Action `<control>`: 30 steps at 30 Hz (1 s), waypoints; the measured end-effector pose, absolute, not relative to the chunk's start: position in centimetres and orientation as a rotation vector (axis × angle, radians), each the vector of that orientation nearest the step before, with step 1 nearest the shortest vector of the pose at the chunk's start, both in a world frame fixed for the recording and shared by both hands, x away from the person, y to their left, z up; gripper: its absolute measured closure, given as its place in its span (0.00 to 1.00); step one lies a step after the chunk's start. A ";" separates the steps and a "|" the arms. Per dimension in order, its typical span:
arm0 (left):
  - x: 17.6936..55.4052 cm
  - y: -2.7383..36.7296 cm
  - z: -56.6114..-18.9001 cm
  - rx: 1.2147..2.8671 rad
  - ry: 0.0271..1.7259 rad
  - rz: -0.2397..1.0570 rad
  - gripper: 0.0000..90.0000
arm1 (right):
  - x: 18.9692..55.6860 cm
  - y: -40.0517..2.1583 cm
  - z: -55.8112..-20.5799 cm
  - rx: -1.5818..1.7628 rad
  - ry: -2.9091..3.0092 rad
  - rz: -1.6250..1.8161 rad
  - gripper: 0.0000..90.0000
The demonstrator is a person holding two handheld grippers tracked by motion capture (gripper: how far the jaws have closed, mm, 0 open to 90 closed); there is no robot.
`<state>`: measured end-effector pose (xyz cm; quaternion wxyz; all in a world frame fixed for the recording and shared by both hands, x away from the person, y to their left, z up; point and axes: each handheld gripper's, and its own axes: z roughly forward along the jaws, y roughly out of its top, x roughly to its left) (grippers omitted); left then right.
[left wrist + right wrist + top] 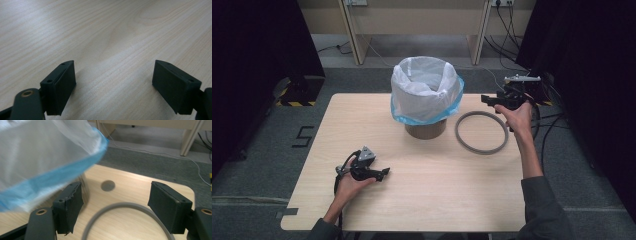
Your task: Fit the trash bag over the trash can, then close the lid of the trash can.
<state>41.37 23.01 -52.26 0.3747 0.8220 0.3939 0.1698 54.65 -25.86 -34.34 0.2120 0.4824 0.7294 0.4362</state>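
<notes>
A small brown bin (pixel 425 129) stands at the back middle of the table, lined with a white plastic bag (pixel 426 89) whose blue edge (pixel 62 171) hangs down over its sides. To its right a grey ring (pixel 481 132) lies flat on the table, also seen as the ring (pixel 120 207) between the right jaws. My right gripper (pixel 488 99) hovers above the ring's far side, open and empty, pointing at the bag. Near the front left, my left gripper (pixel 384 172) rests low over bare wood, open, nothing between its fingers (pixel 60 85).
The wooden table (pixel 412 200) has a round hole (pixel 108 185) near its back right corner. Beyond it are grey carpet, desk legs (pixel 477 30) and cables (pixel 507 30). Black curtains stand on both sides.
</notes>
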 end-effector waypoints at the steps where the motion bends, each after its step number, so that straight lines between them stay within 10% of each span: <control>1: 41.4 23.0 -52.3 2.105 1.008 0.435 0.20 | 54.6 -26.1 -34.8 1.346 2.027 1.203 0.30; 30: 41.4 23.0 -52.3 2.101 1.008 0.437 0.20 | 53.2 -31.2 -44.2 1.550 2.026 1.067 0.31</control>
